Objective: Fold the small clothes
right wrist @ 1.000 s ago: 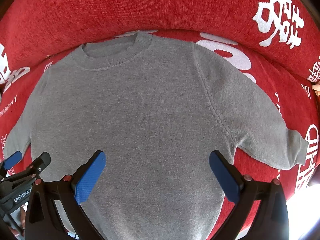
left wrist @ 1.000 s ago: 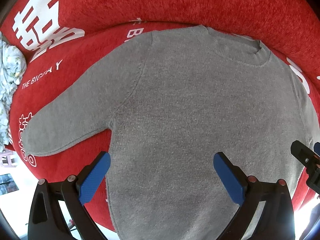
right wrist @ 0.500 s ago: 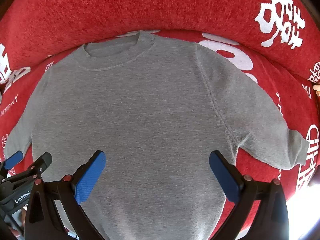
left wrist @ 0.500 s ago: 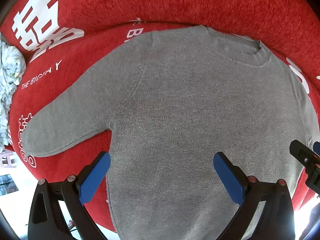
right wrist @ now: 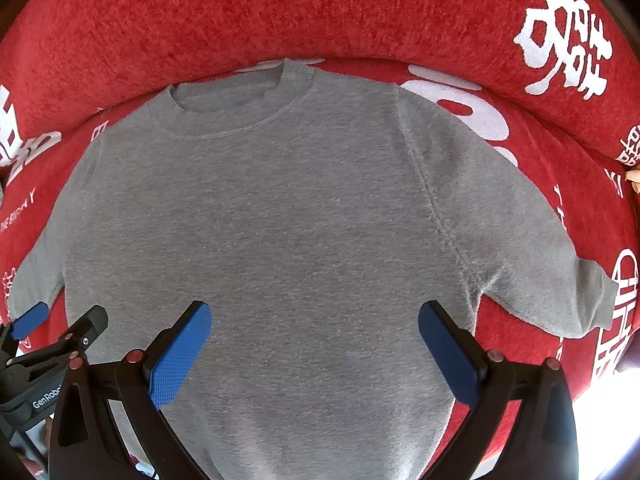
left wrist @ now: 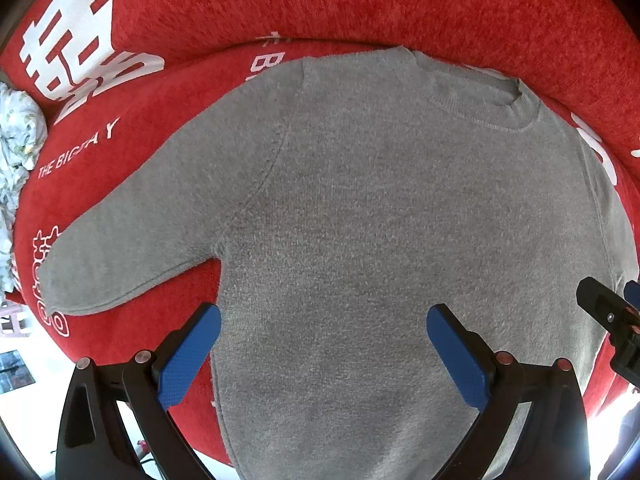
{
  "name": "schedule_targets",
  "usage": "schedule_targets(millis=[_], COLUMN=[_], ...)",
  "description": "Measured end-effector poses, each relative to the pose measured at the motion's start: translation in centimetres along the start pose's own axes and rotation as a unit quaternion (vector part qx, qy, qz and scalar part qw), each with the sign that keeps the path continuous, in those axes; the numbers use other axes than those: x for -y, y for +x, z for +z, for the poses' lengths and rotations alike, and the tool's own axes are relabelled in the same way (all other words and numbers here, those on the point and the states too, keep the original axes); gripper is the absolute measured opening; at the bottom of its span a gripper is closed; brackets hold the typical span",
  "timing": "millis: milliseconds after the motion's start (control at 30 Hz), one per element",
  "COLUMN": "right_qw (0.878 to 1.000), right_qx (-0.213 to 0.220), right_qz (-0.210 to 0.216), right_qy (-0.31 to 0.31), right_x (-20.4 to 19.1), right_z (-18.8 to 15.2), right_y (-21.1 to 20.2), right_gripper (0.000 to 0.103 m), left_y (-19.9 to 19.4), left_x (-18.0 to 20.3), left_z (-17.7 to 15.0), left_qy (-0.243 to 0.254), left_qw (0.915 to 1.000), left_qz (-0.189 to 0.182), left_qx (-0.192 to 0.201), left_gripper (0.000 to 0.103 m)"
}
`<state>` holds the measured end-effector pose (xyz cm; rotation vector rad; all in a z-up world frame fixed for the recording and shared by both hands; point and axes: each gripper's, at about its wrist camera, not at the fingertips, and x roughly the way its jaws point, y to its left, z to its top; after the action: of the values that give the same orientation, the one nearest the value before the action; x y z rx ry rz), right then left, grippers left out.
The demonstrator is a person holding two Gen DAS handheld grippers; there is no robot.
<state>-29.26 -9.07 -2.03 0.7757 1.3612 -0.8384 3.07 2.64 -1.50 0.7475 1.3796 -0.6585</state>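
A red sofa (left wrist: 360, 4) with white lettering carries everything; its backrest rises beyond the fingers, and its front edge drops away just below them, with bright floor showing to either side. Bare red seat lies left of the left fingers and right of the right fingers, so there is open room outward on both sides.

One grey sweater (left wrist: 380, 220) lies flat and face up on the seat, neck (right wrist: 236, 104) toward the backrest, hem toward the fingers and running past the front edge. It has two sleeves: one (left wrist: 132, 236) spreads left, well beyond the left fingers, the other (right wrist: 532, 256) spreads right, beyond the right fingers. A pale patterned cloth (left wrist: 16, 152) sits at the far left edge of the sofa.

There are two grippers. The left gripper (left wrist: 322, 356) hovers with its blue fingers (left wrist: 188, 356) spread wide over the sweater's lower left body, nothing between them, the left finger about over the side edge. The right gripper (right wrist: 314, 354) is likewise spread wide, empty, over the lower right body, its fingers (right wrist: 448, 356) near the armpit.
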Motion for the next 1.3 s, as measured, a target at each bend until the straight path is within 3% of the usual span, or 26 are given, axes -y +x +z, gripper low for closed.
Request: schedule_targets(millis=[467, 667, 833, 967, 1067, 1133, 1200, 1300], right_qw=[1.0, 0.997, 0.993, 0.99, 0.987, 0.986, 0.985, 0.984], right_qx=[-0.003, -0.019, -0.027, -0.033, -0.039, -0.042, -0.044, -0.046], right_qz=[0.018, 0.044, 0.063, 0.075, 0.082, 0.084, 0.086, 0.087], right_qy=[-0.02, -0.053, -0.093, -0.117, -0.132, -0.139, -0.144, -0.149], right_x=[-2.6, -6.1, -9.7, -12.2, -13.9, -14.7, -15.3, -16.3], right_z=[-0.8, -2.2, -3.7, -4.8, -5.5, -5.8, -6.1, -6.5], right_y=[-0.1, 0.4, 0.5, 0.5, 0.7, 0.9, 0.9, 1.0], right_gripper=[0.103, 0.103, 0.103, 0.103, 0.103, 0.103, 0.103, 0.103], left_y=[0.6, 1.7, 2.6, 4.0, 6.0, 7.7, 8.5, 9.2], left_x=[-3.4, -7.7, -13.6, -19.6, -23.8, -26.0, -27.1, -28.7], left_z=[-0.8, -2.2, -3.8, -5.7, -7.2, -7.9, -8.0, -7.1], left_qy=[-0.021, -0.062, -0.137, -0.231, -0.3, -0.349, -0.377, -0.398], left_qw=[0.9996, 0.9973, 0.9876, 0.9655, 0.9403, 0.9145, 0.8963, 0.8765], left_qz=[-0.019, -0.039, -0.076, -0.114, -0.152, -0.198, -0.224, -0.257], left_qx=[0.002, -0.003, 0.014, 0.038, 0.051, 0.052, 0.067, 0.086], left_gripper=[0.103, 0.103, 0.103, 0.103, 0.103, 0.103, 0.103, 0.103])
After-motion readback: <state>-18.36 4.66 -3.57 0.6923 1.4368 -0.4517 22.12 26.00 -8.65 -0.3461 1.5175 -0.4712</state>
